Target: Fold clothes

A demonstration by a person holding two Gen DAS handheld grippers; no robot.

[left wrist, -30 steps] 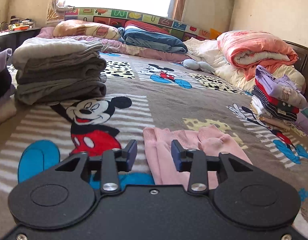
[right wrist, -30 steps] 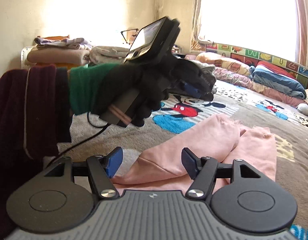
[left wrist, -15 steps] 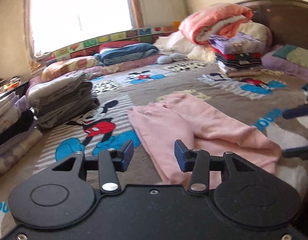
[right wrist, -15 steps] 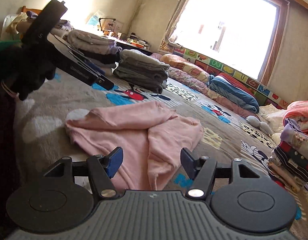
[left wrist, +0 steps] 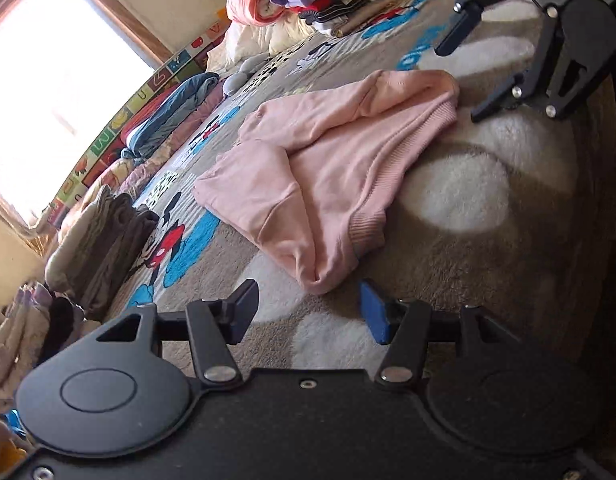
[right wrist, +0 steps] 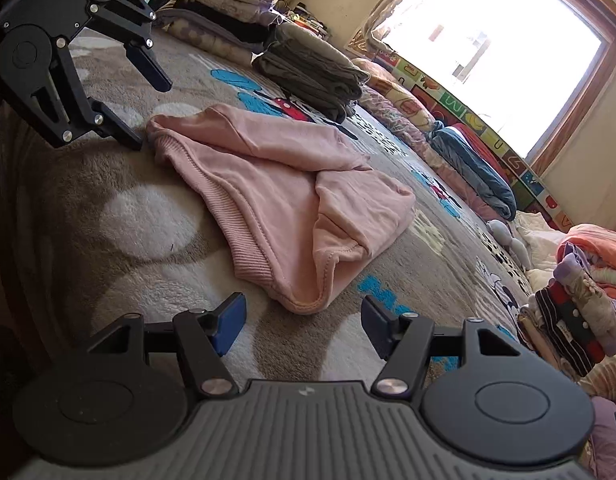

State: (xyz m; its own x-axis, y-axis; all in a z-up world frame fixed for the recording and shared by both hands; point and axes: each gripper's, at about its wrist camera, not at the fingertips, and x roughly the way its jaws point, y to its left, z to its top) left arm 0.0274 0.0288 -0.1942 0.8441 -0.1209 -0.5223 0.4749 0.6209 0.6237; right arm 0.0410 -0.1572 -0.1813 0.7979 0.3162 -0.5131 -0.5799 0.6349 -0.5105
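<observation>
Our pink sweatshirt lies loosely folded on the bed near its front edge; it looks soft, light and floppy. Both the left gripper and right gripper have jaws open, holding nothing. We'd pinch the ribbed hem corners

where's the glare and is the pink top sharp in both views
Left wrist view: the window is blown out white at upper left, the horizon tilts steeply, and the pink top is sharp. Right wrist view: the window glares at upper right; the pink top is crisp with ribbed hem visible, and fisheye bending curves the edges.
</observation>
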